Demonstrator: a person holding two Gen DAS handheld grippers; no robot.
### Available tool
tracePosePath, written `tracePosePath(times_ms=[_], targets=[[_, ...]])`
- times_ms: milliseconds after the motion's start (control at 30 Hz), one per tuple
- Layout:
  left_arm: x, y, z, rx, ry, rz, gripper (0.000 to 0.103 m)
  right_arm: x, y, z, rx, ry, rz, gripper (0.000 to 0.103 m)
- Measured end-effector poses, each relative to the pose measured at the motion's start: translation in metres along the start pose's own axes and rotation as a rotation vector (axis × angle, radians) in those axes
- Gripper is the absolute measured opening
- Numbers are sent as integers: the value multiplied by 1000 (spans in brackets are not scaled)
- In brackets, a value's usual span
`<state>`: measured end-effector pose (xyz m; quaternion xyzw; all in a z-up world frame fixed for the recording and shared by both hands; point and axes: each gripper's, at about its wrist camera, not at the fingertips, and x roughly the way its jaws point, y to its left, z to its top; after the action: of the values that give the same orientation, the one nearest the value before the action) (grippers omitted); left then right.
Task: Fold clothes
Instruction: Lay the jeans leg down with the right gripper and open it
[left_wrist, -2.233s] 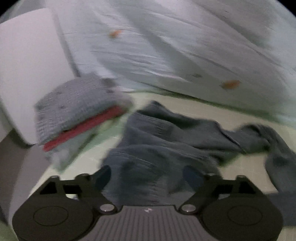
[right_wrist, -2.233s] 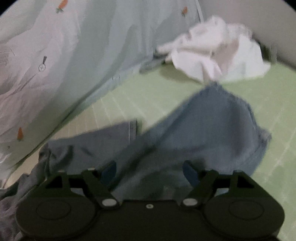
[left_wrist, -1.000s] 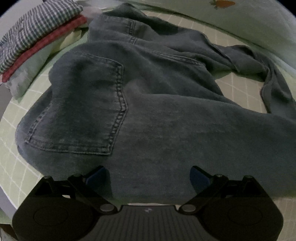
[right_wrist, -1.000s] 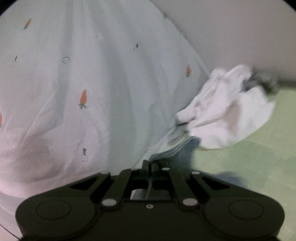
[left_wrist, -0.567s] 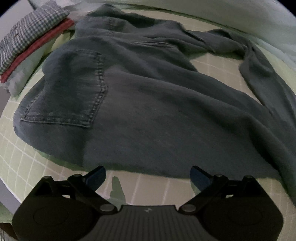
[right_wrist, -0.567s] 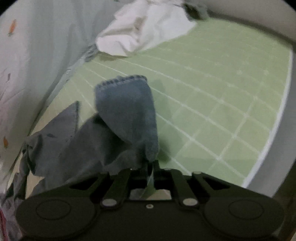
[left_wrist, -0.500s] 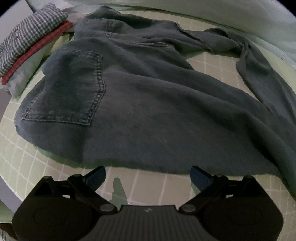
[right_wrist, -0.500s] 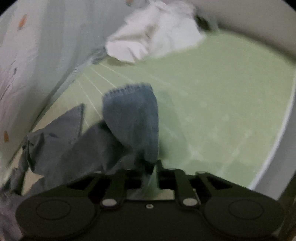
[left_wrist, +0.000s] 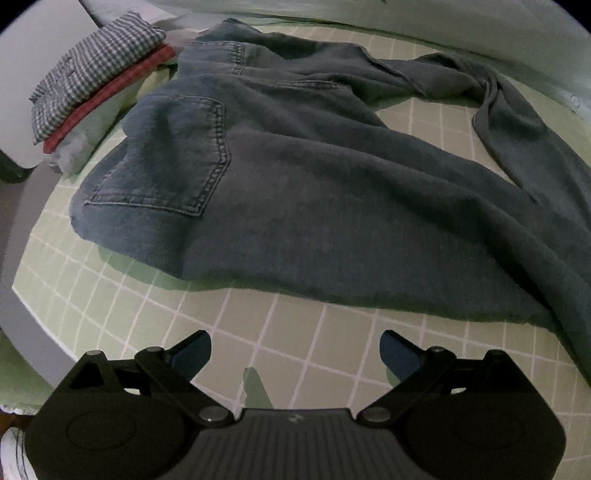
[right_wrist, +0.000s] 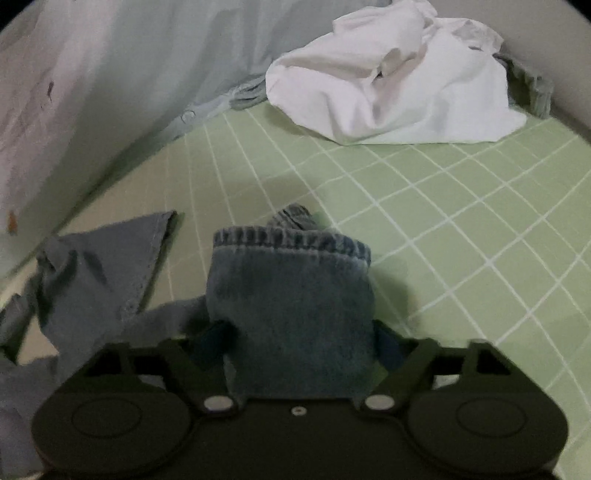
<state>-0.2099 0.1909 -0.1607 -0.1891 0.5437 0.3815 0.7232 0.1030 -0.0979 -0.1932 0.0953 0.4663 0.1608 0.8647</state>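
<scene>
In the left wrist view, the left gripper (left_wrist: 295, 354) stands wide with nothing between its blue pads, low in the frame over the green checked sheet (left_wrist: 110, 295). The dark jeans (left_wrist: 314, 192) sprawl across the middle, back pocket toward the left, one leg trailing to the right edge. A stack of folded clothes (left_wrist: 96, 70) sits at upper left, just beside the waistband.

In the right wrist view, the right gripper (right_wrist: 301, 343) is at the bottom, its jaws opening, a hemmed jeans leg (right_wrist: 291, 295) lying between them. A crumpled white garment (right_wrist: 391, 74) lies at upper right, a pale duvet (right_wrist: 110, 74) at upper left.
</scene>
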Motion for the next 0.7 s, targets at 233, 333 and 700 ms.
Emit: tracePosePath(times_ms=[233,333,700], targets=[[-9,-35,4,28,-15,-17,97,-62,-20,11,59,-211,94,10],[-15,-55,-1,64,-25,-40,97,-96,-49,13,127,-304,52,11],[-27,-70,-32,103,-6,-38,97,-53,-115,-21,267,-71,-61,32]])
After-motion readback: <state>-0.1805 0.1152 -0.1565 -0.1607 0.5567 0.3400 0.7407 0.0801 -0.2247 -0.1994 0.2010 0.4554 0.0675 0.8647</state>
